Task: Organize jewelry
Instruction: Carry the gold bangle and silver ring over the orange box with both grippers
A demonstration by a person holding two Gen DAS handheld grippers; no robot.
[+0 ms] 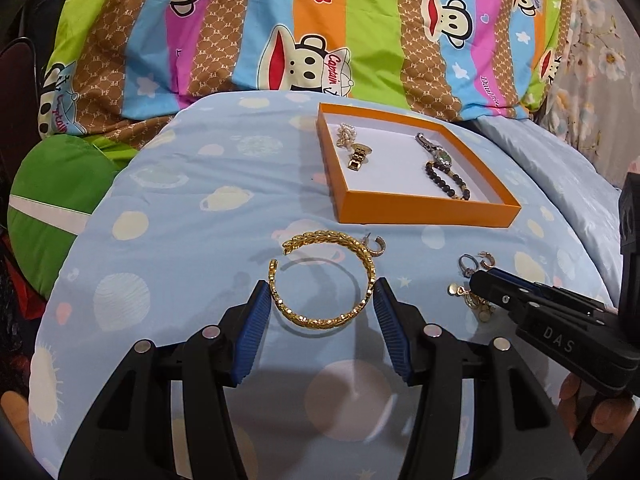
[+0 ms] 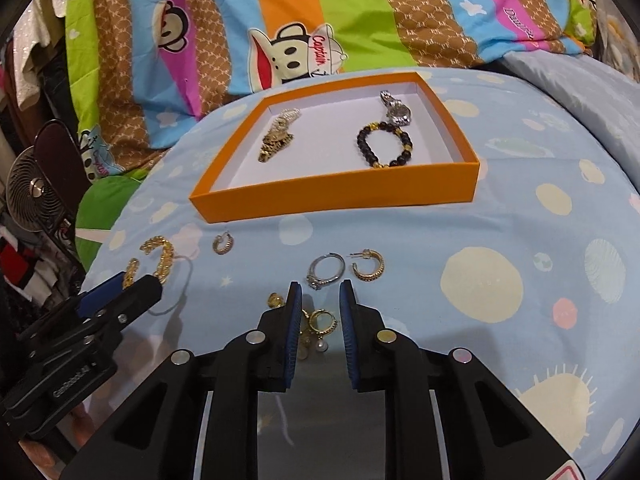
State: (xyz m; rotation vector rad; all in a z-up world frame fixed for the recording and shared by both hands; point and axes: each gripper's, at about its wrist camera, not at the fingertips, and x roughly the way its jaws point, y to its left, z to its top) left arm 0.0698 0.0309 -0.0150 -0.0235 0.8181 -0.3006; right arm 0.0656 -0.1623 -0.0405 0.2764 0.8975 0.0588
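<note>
- Blue ribbed pads (image 1: pixel 252 312) of the left gripper (image 1: pixel 322 300) stand spread on both sides of the gold bangle (image 1: pixel 324 280); the bangle lies flat on the light blue bedsheet (image 1: pixel 180 240), and I cannot tell if the pads touch it or only stand just beside it
- Right gripper (image 2: pixel 320 300) is also spread, with a narrower gap; between its fingers lies a small heap of gold earrings with pearls (image 2: pixel 318 326), not pinched
- just ahead of the right fingertips lie a silver ring (image 2: pixel 326 270) and a gold hoop earring (image 2: pixel 368 266), near each other; a second small hoop earring (image 2: pixel 223 243) lies more to the left, close to the front wall of the box
- the orange box (image 2: pixel 336 196) with white floor stands farther back on the sheet; inside, at the left, lies a gold watch (image 2: pixel 278 136); at the right a silver watch (image 2: pixel 396 110) and, just below it, a black bead bracelet (image 2: pixel 384 144) with some gold beads
- behind the box there is a striped quilt with cartoon monkeys (image 1: pixel 304 60); a small fan (image 2: pixel 34 196) shows at the left edge of the right wrist view
</note>
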